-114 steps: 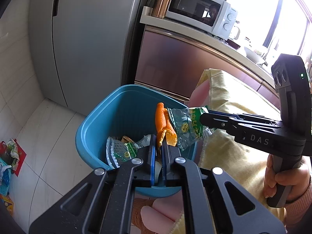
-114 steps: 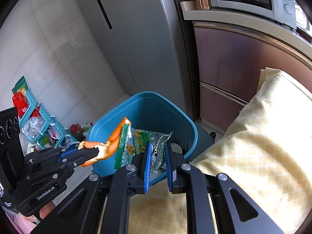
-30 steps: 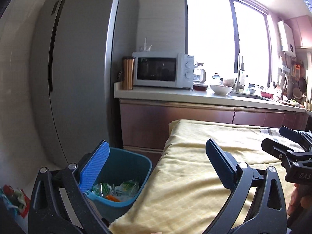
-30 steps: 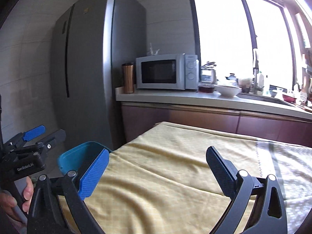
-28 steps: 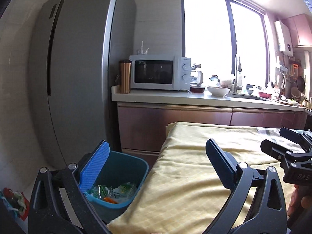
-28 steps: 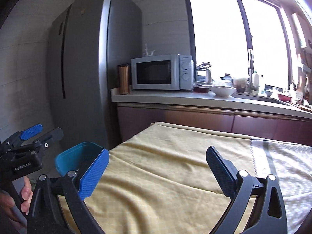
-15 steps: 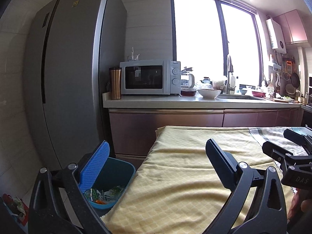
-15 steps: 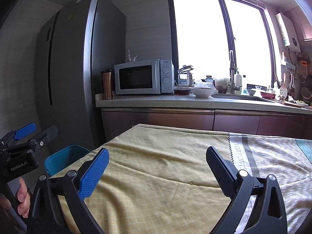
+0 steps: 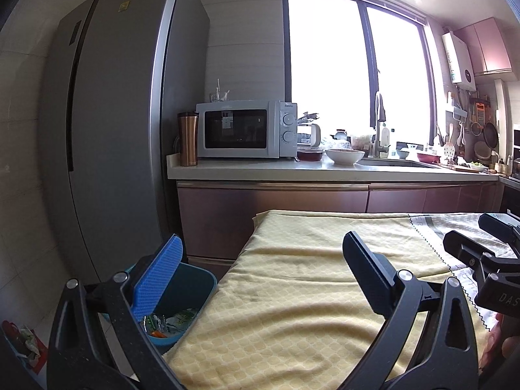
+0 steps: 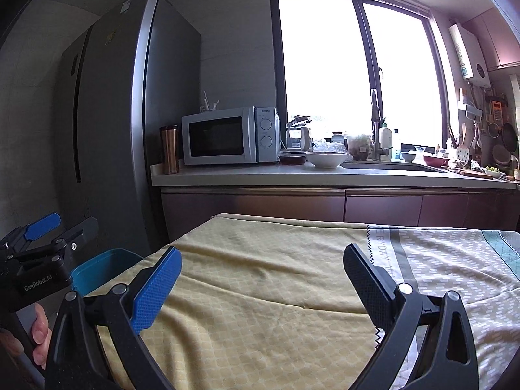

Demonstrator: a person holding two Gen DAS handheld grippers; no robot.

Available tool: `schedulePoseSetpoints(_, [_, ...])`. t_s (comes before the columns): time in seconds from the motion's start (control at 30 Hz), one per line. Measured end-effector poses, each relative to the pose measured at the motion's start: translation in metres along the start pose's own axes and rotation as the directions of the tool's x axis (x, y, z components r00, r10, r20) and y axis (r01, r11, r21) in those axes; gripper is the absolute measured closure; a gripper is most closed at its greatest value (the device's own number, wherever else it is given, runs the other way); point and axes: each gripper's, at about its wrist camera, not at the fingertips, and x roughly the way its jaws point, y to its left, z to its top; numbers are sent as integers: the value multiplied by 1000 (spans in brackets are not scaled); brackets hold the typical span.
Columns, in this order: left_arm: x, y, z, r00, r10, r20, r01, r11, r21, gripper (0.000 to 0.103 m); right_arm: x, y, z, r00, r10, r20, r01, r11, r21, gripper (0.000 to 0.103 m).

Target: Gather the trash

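Note:
A blue trash bin (image 9: 198, 284) stands on the floor at the table's left end; green wrappers (image 9: 177, 317) and an orange peel (image 9: 158, 334) lie inside it. The bin also shows in the right wrist view (image 10: 100, 268). My left gripper (image 9: 260, 274) is open and empty, held above the table's left end beside the bin. My right gripper (image 10: 260, 286) is open and empty over the yellow tablecloth (image 10: 260, 279). Each gripper also shows at the edge of the other's view: the right one (image 9: 484, 247), the left one (image 10: 55, 230).
A grey fridge (image 9: 113, 146) stands behind the bin. A counter (image 9: 325, 172) beyond the table carries a microwave (image 9: 243, 129), a copper tumbler (image 9: 188, 143), bowls and a sink. A grey patterned cloth (image 10: 455, 260) covers the table's right part. Bags lie on the floor (image 9: 22, 341) at left.
Both grippers let go of the peel and wrapper into the bin, opened wide, then drew back and levelled out over the table. The bin now sits lower and smaller in view.

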Motion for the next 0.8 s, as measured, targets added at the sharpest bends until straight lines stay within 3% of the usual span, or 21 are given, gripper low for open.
schedulePoseSetpoints(0.8, [-1,-4,1,1000,-9,11,9,1000,6,6,0,-8,2,1000,-5,4,5,1000,17,7])
